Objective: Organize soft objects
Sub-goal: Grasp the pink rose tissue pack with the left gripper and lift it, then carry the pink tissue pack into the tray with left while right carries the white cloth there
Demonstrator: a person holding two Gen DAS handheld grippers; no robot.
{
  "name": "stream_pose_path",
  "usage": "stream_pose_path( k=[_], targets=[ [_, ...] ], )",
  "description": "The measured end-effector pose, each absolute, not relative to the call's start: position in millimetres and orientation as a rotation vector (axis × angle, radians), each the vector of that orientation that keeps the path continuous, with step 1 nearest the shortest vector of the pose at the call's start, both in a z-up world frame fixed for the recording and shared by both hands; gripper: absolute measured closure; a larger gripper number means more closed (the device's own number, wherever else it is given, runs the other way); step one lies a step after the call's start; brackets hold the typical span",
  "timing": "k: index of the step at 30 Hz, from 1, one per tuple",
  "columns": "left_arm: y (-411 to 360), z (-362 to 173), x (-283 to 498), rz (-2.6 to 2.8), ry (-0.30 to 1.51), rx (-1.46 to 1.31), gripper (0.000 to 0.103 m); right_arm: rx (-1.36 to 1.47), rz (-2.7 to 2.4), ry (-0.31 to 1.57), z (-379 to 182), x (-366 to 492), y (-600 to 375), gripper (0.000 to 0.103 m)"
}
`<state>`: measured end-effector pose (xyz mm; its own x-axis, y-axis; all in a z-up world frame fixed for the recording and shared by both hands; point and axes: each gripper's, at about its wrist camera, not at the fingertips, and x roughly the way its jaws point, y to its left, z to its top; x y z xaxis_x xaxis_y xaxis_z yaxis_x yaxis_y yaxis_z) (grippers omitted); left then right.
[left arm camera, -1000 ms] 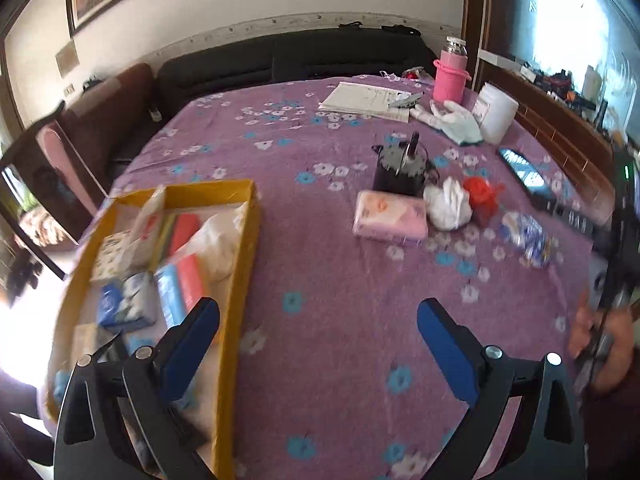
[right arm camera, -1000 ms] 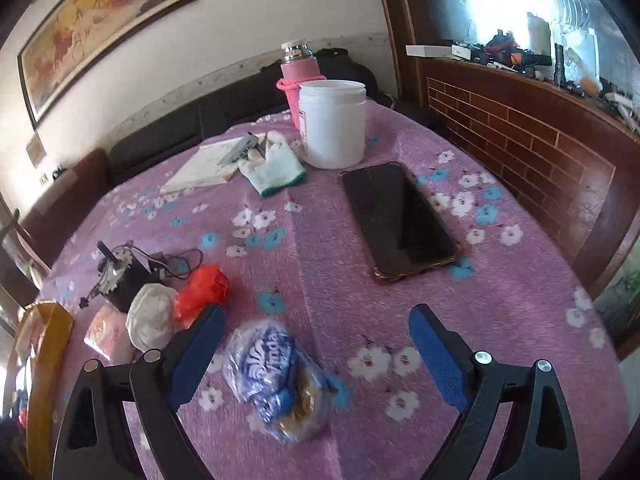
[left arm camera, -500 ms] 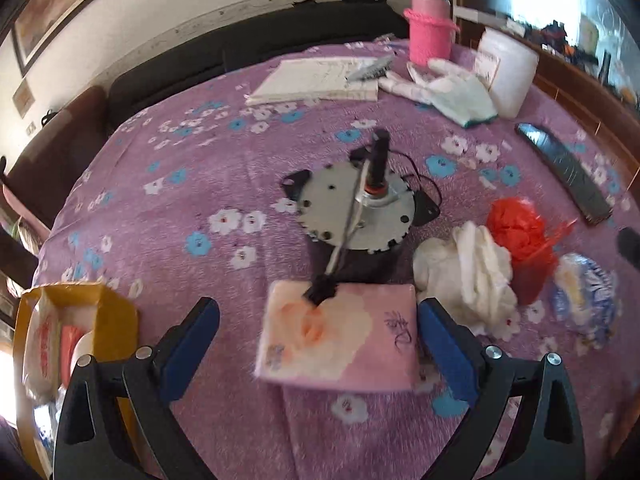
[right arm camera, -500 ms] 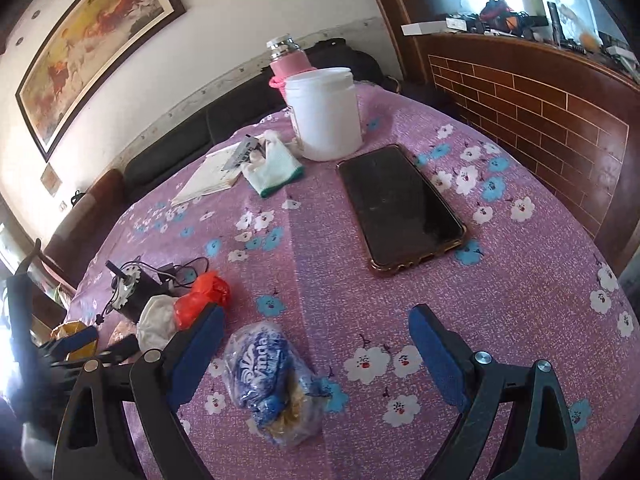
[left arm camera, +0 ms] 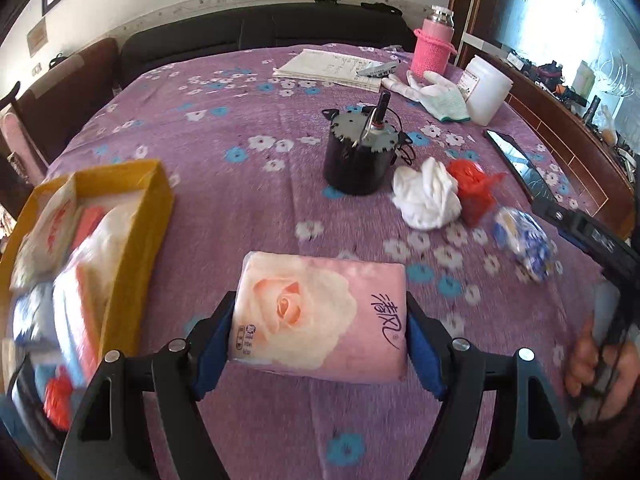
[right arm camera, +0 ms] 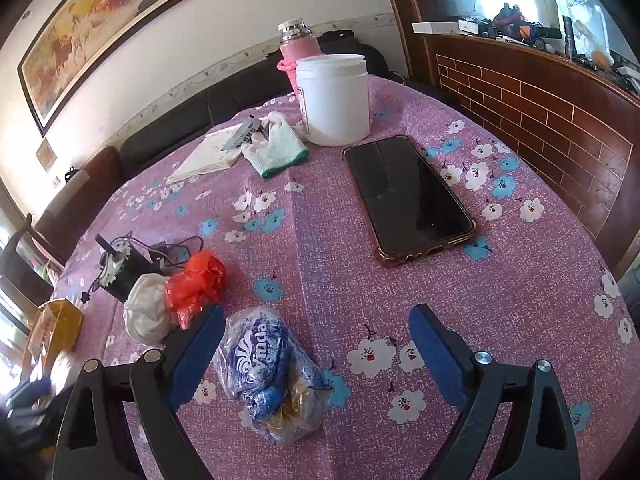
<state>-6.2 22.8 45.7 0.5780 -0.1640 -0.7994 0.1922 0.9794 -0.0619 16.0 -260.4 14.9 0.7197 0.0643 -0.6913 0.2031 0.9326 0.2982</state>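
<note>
Left wrist: pink rose-printed tissue pack [left arm camera: 320, 314]

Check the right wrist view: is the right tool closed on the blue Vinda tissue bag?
No: the right tool is open, and the blue Vinda tissue bag lies on the tablecloth beside its left finger, ungripped.

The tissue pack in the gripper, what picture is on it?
A peach-pink rose on the pink tissue pack, clearest in the left wrist view.
</note>
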Motion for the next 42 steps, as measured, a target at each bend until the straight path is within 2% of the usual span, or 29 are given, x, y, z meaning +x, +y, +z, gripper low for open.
stream_pose_path(
  k=[5, 15, 19, 25, 28, 30, 31, 33, 34, 36, 42],
  targets=[
    [41, 44, -40, -0.188, 0.905, -0.024, 0.026, 0.376, -0.101, 0.773, 14, 15, -263, 0.008],
    [52, 18, -47, -0.212, 0.925, -0.079, 0.026, 0.356, -0.053, 0.788, 18, 13, -256, 0.008],
    [51, 16, -45, -0.232, 0.940, -0.089, 0.022, 0.297, 0.078, 0.801, 38, 6, -230, 0.010],
    [59, 16, -46, -0.252, 0.925, -0.143, 0.021, 0.105, 0.256, 0.846, 62, 35, -150, 0.016],
    [67, 16, -48, -0.254, 0.909, -0.192, 0.027, -0.001, 0.250, 0.897, 54, 59, -117, 0.032],
    [69, 17, -48, -0.255, 0.903, -0.208, 0.029, -0.056, 0.217, 0.953, 41, 76, -104, 0.049],
    [71, 17, -48, -0.260, 0.901, -0.217, 0.031, -0.081, 0.190, 0.991, 31, 85, -99, 0.053],
    [72, 17, -48, -0.266, 0.899, -0.227, 0.032, -0.108, 0.153, 1.025, 21, 94, -97, 0.072],
    [72, 17, -48, -0.270, 0.898, -0.232, 0.033, -0.103, 0.145, 1.033, 19, 95, -100, 0.073],
    [75, 17, -48, -0.279, 0.894, -0.252, 0.033, -0.051, 0.148, 1.026, 27, 89, -108, 0.083],
    [81, 16, -48, -0.296, 0.884, -0.298, 0.033, -0.003, 0.192, 0.939, 78, 37, -122, 0.083]
  ],
)
